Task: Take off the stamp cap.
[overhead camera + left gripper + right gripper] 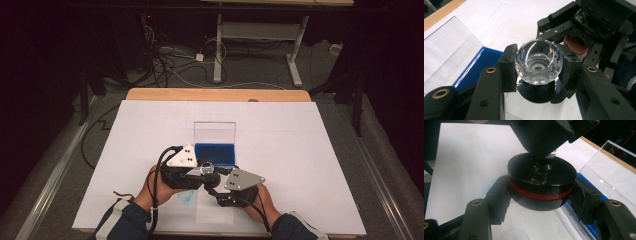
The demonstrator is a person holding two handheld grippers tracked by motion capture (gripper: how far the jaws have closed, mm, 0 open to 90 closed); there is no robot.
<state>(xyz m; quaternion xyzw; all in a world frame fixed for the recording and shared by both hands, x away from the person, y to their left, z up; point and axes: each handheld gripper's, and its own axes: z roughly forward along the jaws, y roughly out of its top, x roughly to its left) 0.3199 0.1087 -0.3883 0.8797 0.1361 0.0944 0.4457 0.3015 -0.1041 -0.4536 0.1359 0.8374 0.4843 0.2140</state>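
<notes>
High view, near edge: left gripper (pixel 196 176) and right gripper (pixel 218 192) seen close together above white tabletop (pixel 310 165), hands (pixel 145 187) entering from bottom. Left gripper view: jaws closed on faceted clear glass knob (pixel 538 62), held at both sides; black round base (pixel 537 93) directly beneath knob. Right gripper view: jaws clamped on black disc base with red band (pixel 541 186), pads touching rim left and right; left gripper sitting on top at centre. Whole piece held off tabletop, just in front of blue case. Further back: blue case (pixel 215 154) with clear lid (pixel 214 132) standing upright. Beyond: wooden tabletop edge (pixel 215 94), floor cables (pixel 170 60).
</notes>
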